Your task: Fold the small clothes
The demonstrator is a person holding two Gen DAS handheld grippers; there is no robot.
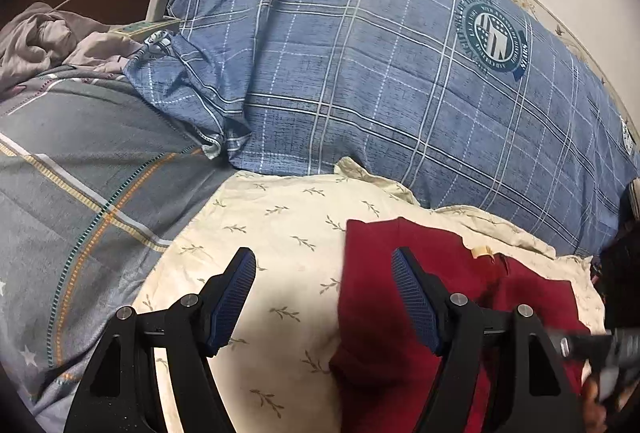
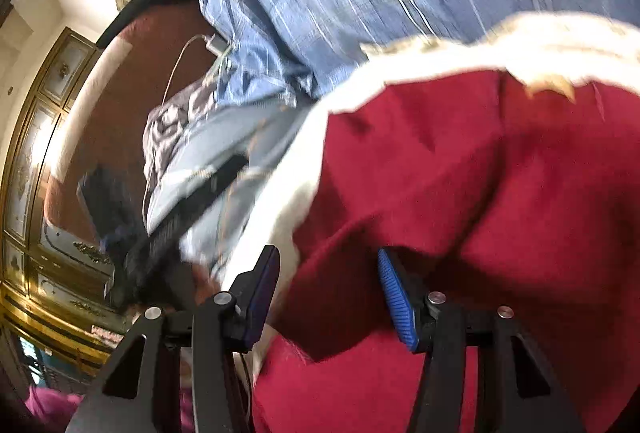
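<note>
A dark red garment (image 1: 404, 297) lies on a cream leaf-print pillow (image 1: 276, 233). My left gripper (image 1: 324, 269) is open just above the pillow, straddling the garment's left edge, its right finger over the red cloth. In the right wrist view the same red garment (image 2: 460, 173) fills the frame, blurred by motion. My right gripper (image 2: 328, 273) is open, low over the garment's near left edge, with red cloth between its fingers. The right gripper also shows as a blurred dark shape in the left wrist view (image 1: 596, 349).
A blue plaid duvet (image 1: 380, 65) is heaped behind the pillow. A grey striped bedsheet (image 1: 80, 193) lies to the left. A crumpled grey garment (image 1: 44, 37) and a white charger with cable (image 1: 156, 5) sit at the far left. A gold-trimmed cabinet (image 2: 36, 173) stands beyond the bed.
</note>
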